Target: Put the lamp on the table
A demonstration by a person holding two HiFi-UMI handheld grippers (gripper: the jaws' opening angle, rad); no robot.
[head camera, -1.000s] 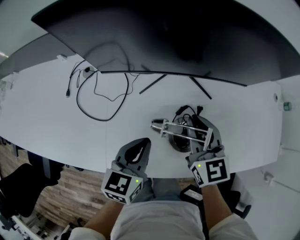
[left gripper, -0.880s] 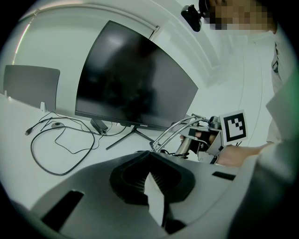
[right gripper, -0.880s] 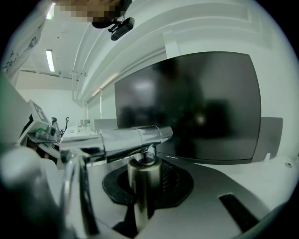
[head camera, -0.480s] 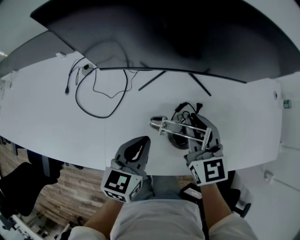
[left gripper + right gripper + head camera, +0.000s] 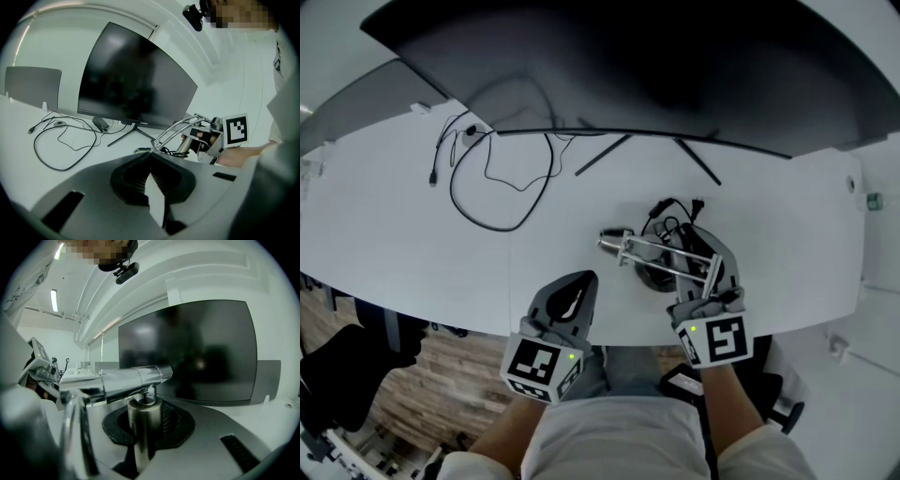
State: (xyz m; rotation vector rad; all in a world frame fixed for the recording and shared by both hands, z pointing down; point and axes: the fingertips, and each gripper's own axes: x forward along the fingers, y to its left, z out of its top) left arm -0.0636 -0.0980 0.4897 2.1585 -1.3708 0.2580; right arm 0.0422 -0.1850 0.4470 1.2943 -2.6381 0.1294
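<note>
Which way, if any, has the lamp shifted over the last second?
No. The lamp keeps its gap from the monitor stand in the head view.

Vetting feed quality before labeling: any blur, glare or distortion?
Head view: heavy fisheye, the table edge bows. Right gripper view: lamp stem in the right hand-held gripper is close, soft, with chrome glare. Left gripper view: black round vignette; monitor sharp, shut left hand-held gripper softer.
</note>
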